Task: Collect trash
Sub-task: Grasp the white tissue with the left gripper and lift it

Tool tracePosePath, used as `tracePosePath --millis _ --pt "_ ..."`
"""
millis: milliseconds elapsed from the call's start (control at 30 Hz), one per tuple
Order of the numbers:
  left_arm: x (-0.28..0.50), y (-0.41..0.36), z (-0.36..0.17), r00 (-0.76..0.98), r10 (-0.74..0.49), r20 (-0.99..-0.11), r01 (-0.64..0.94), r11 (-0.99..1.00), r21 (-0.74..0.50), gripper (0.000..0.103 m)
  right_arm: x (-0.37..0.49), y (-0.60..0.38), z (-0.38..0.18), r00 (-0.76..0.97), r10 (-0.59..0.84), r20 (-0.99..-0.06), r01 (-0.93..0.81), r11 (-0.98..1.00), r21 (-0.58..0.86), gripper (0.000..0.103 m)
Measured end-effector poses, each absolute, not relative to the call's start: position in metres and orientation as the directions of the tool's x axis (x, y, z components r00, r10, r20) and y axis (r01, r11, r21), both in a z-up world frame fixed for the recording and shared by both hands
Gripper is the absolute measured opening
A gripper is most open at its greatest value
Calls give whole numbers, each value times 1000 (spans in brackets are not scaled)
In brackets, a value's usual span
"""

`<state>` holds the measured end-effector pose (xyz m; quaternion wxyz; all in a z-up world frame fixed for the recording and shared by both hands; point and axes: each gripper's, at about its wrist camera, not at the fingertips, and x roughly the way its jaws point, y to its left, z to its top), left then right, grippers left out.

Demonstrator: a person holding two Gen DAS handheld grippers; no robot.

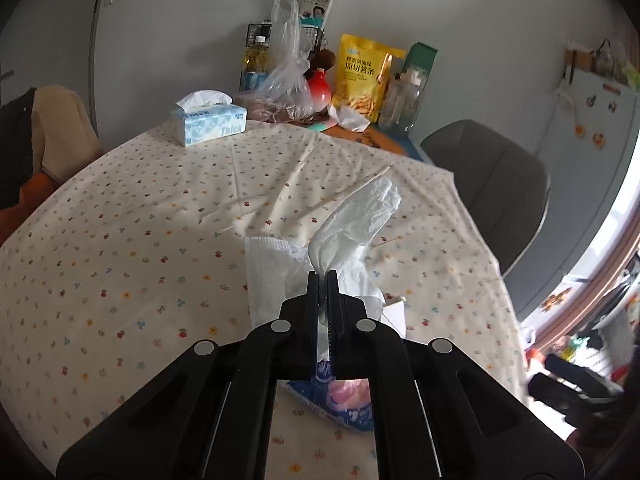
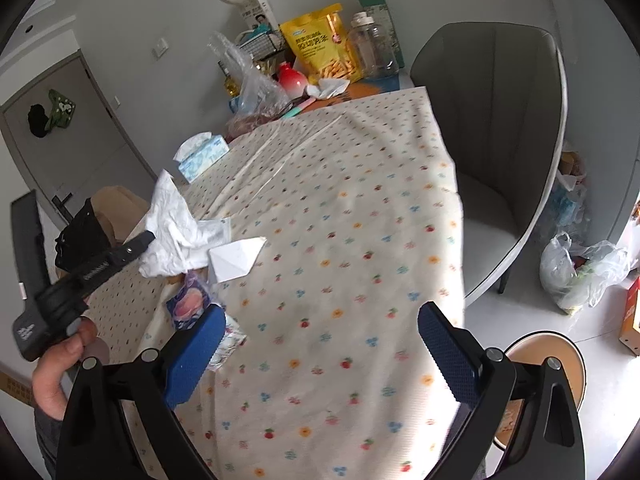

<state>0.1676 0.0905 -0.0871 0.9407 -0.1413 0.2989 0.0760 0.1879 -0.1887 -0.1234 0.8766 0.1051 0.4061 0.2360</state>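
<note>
Left wrist view: the left gripper [image 1: 323,280] is seen clamped on a crumpled white tissue [image 1: 356,216], which stands up past the fingertips. A flat white napkin [image 1: 272,276] lies under and just left of the fingers. A blue snack wrapper [image 1: 340,396] lies beneath the fingers, partly hidden by them. Well ahead to the left a tissue box [image 1: 210,118] is noted; a plastic bag [image 1: 286,80], red vase [image 1: 319,86] and yellow snack bag [image 1: 362,76] stand at the far wall. The flowered tablecloth [image 1: 120,240] is creased.

Right wrist view: the right gripper [image 2: 320,344] is held with its blue pads wide apart, nothing between them, over the tablecloth. The wrapper touches the left pad [image 2: 194,356]. A folded white paper [image 2: 236,258] lies ahead to the left, beside the tissue. A grey chair [image 2: 500,140] stands right of the fingers.
</note>
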Motion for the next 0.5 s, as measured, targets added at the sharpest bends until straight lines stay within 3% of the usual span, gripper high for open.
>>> tracePosePath --millis 500 --pt "114 122 -73 839 30 -543 -226 928 -298 5 173 -109 -138 460 548 -699 -451 822 348 88"
